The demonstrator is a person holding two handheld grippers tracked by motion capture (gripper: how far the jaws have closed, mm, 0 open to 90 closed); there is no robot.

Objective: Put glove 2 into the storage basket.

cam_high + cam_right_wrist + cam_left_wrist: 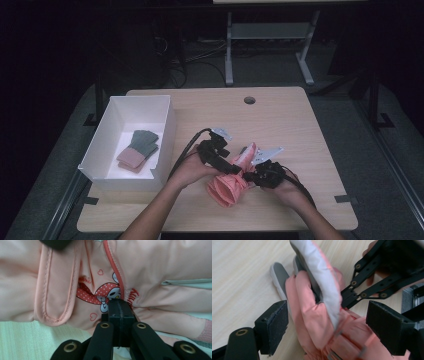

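Note:
A pink padded glove (227, 189) with grey-white finger pads lies on the wooden table (295, 120), front centre. In the left gripper view my left gripper (329, 325) is open, one jaw on each side of the glove (309, 315), neither pressing it. My right gripper (251, 176) comes in from the right. Its jaws are closed together on a fold of the glove (155, 265), just below a cartoon print (110, 293), and the right gripper (118, 308) pinches the fabric there. Its black linkage (362, 287) shows behind the glove in the left gripper view.
A white open box (167, 125) stands at the table's left and holds a green knitted pair of gloves with pink cuffs (140, 149). A cable hole (249, 100) sits near the far edge. Beyond the table stands a metal desk frame (270, 45).

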